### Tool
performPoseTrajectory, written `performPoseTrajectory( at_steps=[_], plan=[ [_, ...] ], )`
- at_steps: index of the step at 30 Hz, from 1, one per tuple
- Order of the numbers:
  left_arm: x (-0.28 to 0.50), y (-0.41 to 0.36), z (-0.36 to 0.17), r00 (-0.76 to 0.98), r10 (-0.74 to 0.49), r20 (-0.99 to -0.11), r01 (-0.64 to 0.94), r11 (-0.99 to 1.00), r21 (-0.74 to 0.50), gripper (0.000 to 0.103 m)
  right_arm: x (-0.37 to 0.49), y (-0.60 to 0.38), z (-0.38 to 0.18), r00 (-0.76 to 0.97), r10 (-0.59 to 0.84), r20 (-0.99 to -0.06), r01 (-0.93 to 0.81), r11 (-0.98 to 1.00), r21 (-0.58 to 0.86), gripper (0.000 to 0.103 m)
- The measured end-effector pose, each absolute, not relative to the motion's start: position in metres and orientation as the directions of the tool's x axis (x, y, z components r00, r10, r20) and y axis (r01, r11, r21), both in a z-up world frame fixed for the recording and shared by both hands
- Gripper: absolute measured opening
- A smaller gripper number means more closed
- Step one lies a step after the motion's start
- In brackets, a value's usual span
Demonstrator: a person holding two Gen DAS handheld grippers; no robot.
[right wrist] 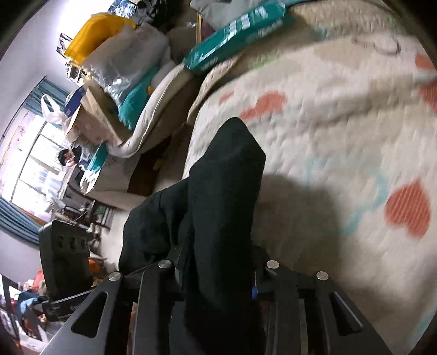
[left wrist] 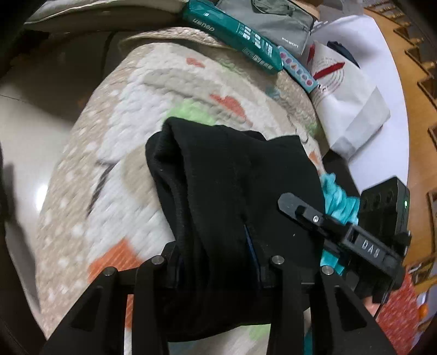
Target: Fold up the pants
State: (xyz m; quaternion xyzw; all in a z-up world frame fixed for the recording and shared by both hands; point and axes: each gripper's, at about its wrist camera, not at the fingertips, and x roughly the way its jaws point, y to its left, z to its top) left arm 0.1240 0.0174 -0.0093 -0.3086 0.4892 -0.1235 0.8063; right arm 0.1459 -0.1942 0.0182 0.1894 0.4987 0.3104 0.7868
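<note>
Left claw point(left wrist: 218, 262): jaws narrow, clamped on a thick fold of the black pants point(left wrist: 229, 174). The cloth fills the gap between the jaws and bunches up ahead of them, lifted above the quilt point(left wrist: 131, 114).

Right claw point(right wrist: 215, 270): jaws narrow, likewise clamped on the pants point(right wrist: 224, 191). The fabric stands in a peak ahead of the jaws; a loose lobe hangs off on the window side.

In the left wrist view, the right claw's finger point(left wrist: 306, 210) lies against the pants' edge, just beside teal cloth point(left wrist: 338, 196).

The pants are held up by both claws over the quilt, which is pale with orange hearts and green patches, and they cast a shadow on it in the right wrist view. The surroundings are blurred in both views.

Beyond the quilt's far edge lie a teal pack point(left wrist: 232, 35), a grey bag point(left wrist: 281, 21) and a white bag point(left wrist: 352, 103). In the right wrist view, past the teal pack point(right wrist: 237, 32), stand stacked boxes point(right wrist: 95, 114), a yellow bag point(right wrist: 95, 32) and a bright window point(right wrist: 30, 158).
</note>
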Motion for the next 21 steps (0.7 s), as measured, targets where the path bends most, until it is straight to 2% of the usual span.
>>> performPoseTrajectory(
  at_steps=[6, 16, 19, 21],
  plan=[
    [0.186, 0.002, 0.001, 0.509, -0.459, -0.729, -0.071, 0.821, -0.567, 0.036, 0.191, -0.206, 0.030, 0.369, 0.643, -0.671, -0.283, 0.766, 0.577, 0.034],
    [0.234, 0.002, -0.034, 0.477, -0.416, -0.774, -0.128, 0.839, -0.530, 0.037, 0.234, -0.209, -0.013, 0.337, 0.627, -0.702, -0.221, 0.777, 0.589, 0.036],
    [0.236, 0.009, -0.045, 0.488, -0.429, -0.760, -0.157, 0.813, -0.560, 0.046, 0.239, -0.215, -0.026, 0.330, 0.650, -0.684, -0.191, 0.756, 0.626, 0.043],
    [0.236, 0.016, -0.053, 0.486, -0.465, -0.740, -0.180, 0.775, -0.606, 0.052, 0.242, -0.226, -0.039, 0.315, 0.675, -0.667, -0.135, 0.728, 0.672, 0.058]
  ],
)
